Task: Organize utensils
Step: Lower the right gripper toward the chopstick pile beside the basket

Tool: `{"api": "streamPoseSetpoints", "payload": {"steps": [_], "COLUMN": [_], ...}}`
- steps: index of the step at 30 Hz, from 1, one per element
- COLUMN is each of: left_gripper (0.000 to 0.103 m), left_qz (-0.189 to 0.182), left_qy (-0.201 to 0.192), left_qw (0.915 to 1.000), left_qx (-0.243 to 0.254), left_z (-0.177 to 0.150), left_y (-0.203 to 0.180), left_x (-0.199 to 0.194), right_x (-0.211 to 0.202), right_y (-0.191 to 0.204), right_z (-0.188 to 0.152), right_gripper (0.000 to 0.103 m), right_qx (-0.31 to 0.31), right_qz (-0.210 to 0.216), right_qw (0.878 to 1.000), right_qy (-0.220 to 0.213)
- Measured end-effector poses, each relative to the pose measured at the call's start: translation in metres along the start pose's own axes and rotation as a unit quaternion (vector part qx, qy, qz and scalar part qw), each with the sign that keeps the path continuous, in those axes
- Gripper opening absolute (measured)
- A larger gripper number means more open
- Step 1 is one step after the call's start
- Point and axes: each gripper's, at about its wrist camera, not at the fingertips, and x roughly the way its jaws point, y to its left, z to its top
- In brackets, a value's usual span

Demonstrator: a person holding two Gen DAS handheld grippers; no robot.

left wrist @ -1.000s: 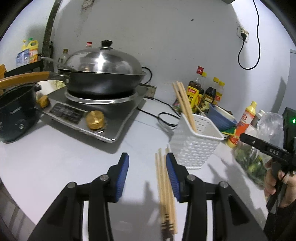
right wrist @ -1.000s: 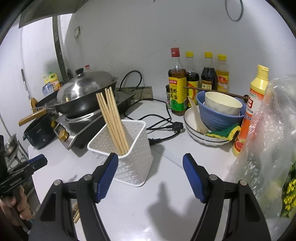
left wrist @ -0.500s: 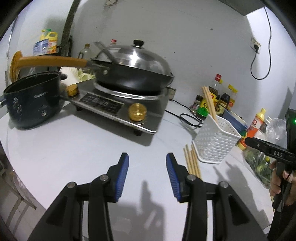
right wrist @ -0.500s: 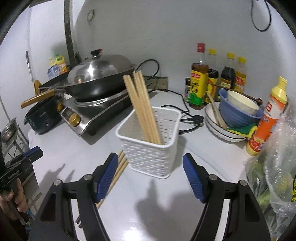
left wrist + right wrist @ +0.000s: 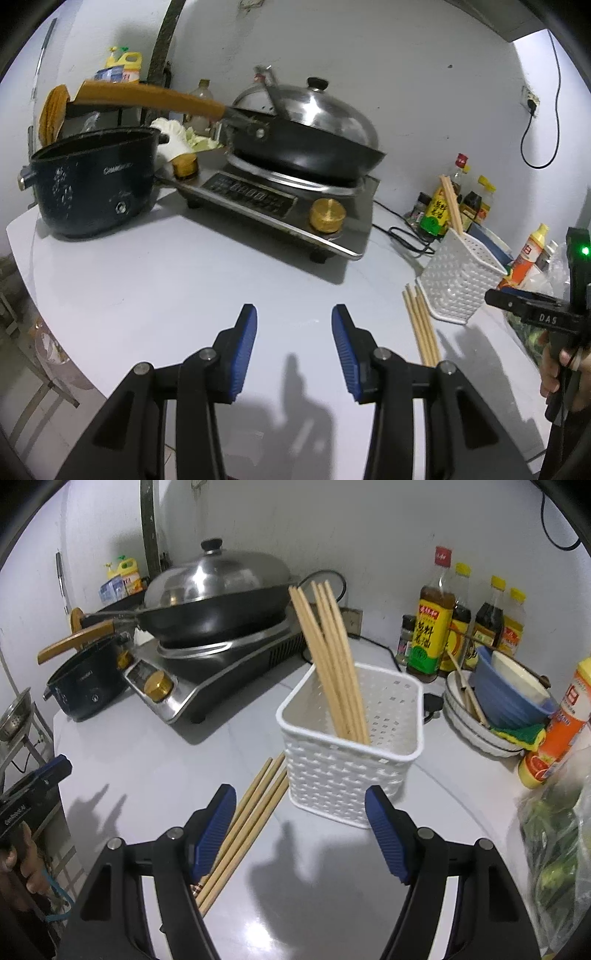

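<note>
Several chopsticks [image 5: 334, 657] stand in the white basket [image 5: 347, 771]; more loose chopsticks [image 5: 245, 821] lie flat on the counter [image 5: 147, 760], touching its near-left side. Left gripper [image 5: 294, 334] and right gripper [image 5: 300, 821] both hang open, holding nothing.

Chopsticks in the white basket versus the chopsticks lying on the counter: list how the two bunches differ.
Pose: the chopsticks in the basket stand on end, leaning toward the wok; the chopsticks on the counter lie flat.
Place: the standing bunch is inside the white basket; the flat bunch lies outside, beside its left wall, running toward the right claw.
Order: the standing ones fan apart at the top; the flat ones lie nearly parallel.
Shared: both are plain light wood sticks.
</note>
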Motion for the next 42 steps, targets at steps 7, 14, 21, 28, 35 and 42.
{"api": "streamPoseSetpoints", "payload": {"steps": [7, 14, 21, 28, 35, 42], "left_gripper": [0.042, 0.042, 0.042, 0.042, 0.042, 0.042], "left_qz": [0.012, 0.014, 0.010, 0.006, -0.002, -0.010], "left_qy": [0.017, 0.026, 0.037, 0.044, 0.052, 0.057], "left_qw": [0.9997, 0.9994, 0.9991, 0.9989, 0.9986, 0.9981], "left_qx": [-0.010, -0.019, -0.017, -0.010, 0.005, 0.023], "left_z": [-0.006, -0.009, -0.012, -0.012, -0.012, -0.012], "left_y": [0.019, 0.028, 0.027, 0.019, 0.002, -0.019], "left_x": [0.006, 0.010, 0.017, 0.022, 0.026, 0.027], "right_x": [0.033, 0.064, 0.081, 0.083, 0.075, 0.071], "right_y": [0.014, 0.017, 0.015, 0.028, 0.040, 0.049], "right_z": [-0.017, -0.028, -0.034, -0.035, -0.039, -0.045], "right_gripper": [0.071, 0.051, 0.042, 0.041, 0.033, 0.033], "right_qx": [-0.006, -0.002, 0.009, 0.001, -0.020, -0.035], "right_qz": [-0.014, -0.019, -0.005, 0.012, 0.034, 0.059], "right_qw": [0.999, 0.998, 0.997, 0.997, 0.996, 0.994], "right_qy": [0.030, 0.066, 0.080, 0.079, 0.081, 0.081]}}
